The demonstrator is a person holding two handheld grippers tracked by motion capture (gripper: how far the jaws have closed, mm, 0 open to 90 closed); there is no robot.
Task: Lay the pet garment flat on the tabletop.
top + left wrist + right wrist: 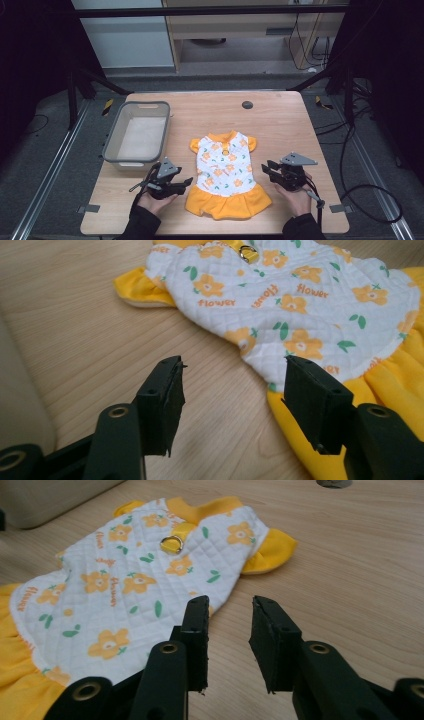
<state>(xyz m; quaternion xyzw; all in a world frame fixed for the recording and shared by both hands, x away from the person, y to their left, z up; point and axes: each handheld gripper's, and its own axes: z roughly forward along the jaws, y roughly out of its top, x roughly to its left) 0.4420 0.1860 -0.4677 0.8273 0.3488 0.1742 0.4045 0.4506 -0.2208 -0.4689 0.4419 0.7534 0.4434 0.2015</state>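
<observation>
Garment: small dress (224, 172) with white quilted bodice printed with orange flowers, yellow collar, sleeves and ruffled skirt; it lies flat and spread on the table, between the two grippers, collar pointing away from the person
Left gripper (188, 182): jaws apart, nothing between them; just beside the skirt's edge on its own side, the right-hand jaw in the left gripper view standing in front of the waist seam without pressing on the cloth (300, 305)
Right gripper (265, 168): jaws apart and empty; just beside the bodice's other edge, bare wood between the jaws in the right gripper view, the dress (135, 580) off to the left of them
Progress (judged): the dress appears smoothed and laid out, both grippers free of it; whether folding or moving it to the bin comes next cannot be told, and neither has begun
Metal ring (171, 544): on the yellow strip below the collar, facing up
Bin (112, 145): grey, rectangular, nothing in it, beyond the left gripper and apart from the dress
Surface: light wooden table (280, 125) with a dark round fitting (247, 105) near its far edge, well beyond both grippers
Room: grey floor, black frame struts, loose cables on the right gripper's side, pale cabinets beyond the table
</observation>
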